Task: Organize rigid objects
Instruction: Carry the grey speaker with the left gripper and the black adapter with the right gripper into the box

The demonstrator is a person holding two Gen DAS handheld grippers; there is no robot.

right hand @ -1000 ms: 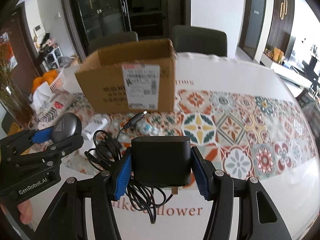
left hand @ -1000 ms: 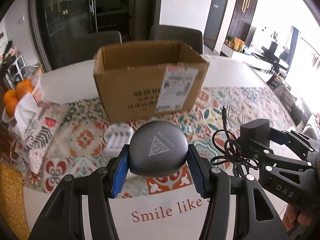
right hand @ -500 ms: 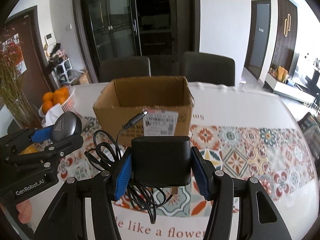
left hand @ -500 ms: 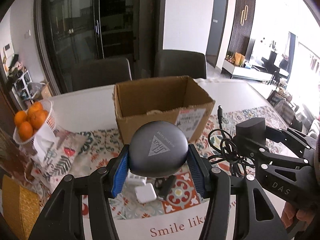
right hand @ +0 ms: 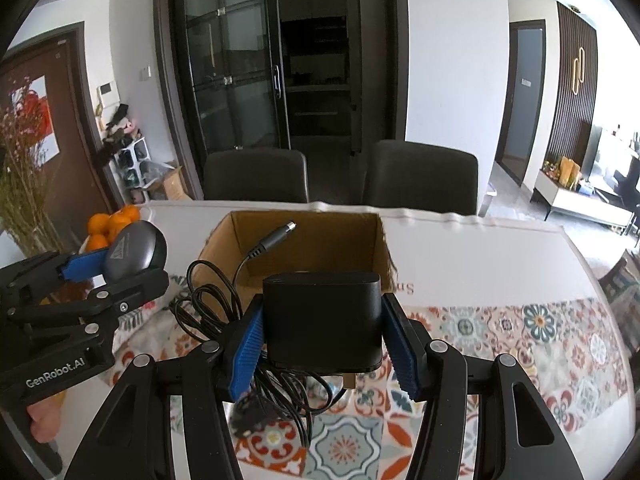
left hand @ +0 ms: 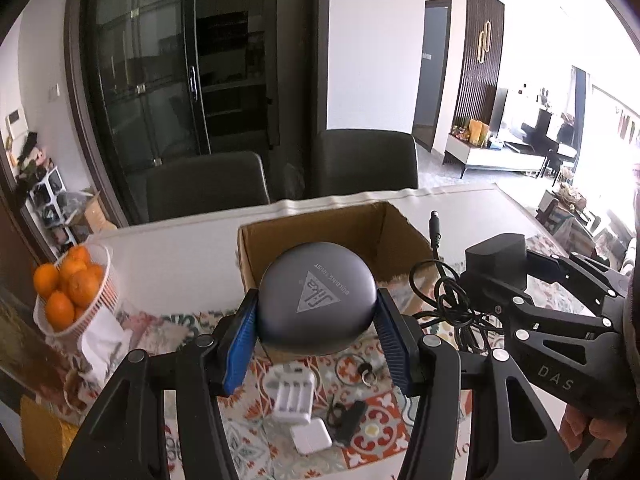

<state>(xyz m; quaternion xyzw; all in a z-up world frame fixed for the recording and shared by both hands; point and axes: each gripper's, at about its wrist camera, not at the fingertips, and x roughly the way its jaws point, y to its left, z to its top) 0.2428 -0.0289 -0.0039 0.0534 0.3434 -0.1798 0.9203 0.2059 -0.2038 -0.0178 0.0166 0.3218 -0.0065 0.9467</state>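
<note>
My left gripper [left hand: 316, 326] is shut on a round grey case [left hand: 316, 298] with a triangle logo, held above the table just in front of the open cardboard box [left hand: 384, 224]. My right gripper [right hand: 322, 330] is shut on a black power adapter [right hand: 322, 318], whose coiled black cable [right hand: 208, 308] hangs to the left with its plug over the box [right hand: 312, 236]. Each gripper shows in the other's view: the right one [left hand: 496, 276] and the left one [right hand: 116, 258]. Both are raised near the box's front wall.
On the patterned tablecloth [right hand: 560, 340] below lie a white battery charger [left hand: 292, 394], a white plug block [left hand: 312, 436], a black key fob [left hand: 350, 420] and a ring [left hand: 354, 368]. A basket of oranges [left hand: 68, 288] stands left. Two dark chairs [right hand: 256, 176] stand behind the table.
Both grippers have risen with their loads and now look down into the open box. The small items on the cloth have come into view below the left gripper.
</note>
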